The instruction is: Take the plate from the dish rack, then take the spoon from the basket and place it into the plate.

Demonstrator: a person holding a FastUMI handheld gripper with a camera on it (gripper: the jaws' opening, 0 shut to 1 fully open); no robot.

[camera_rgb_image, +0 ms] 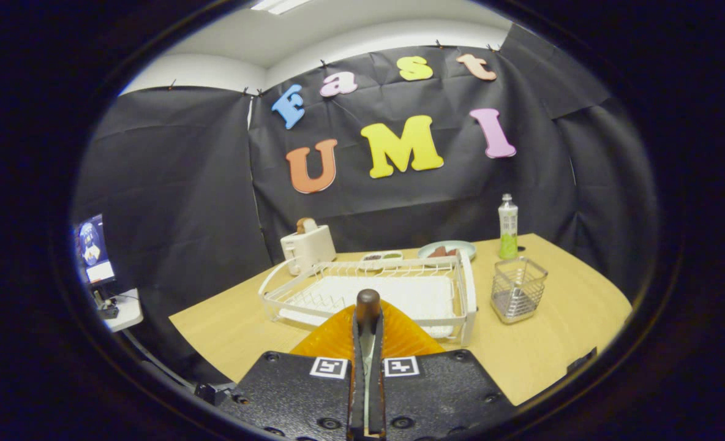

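Between the tool's (367, 318) nearly closed fingers a thin spoon (367, 306) handle is pinched, its dark end sticking up over the orange plate (338, 337) just ahead on the table (552, 343). Beyond lies the white dish rack (466, 294), with the wire basket (517, 289) to its right.

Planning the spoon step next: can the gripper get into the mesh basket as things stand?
Probably not yet. The gripper is shut on the orange plate, so its fingers aren't free, though nothing stands between it and the basket beside the dish rack.
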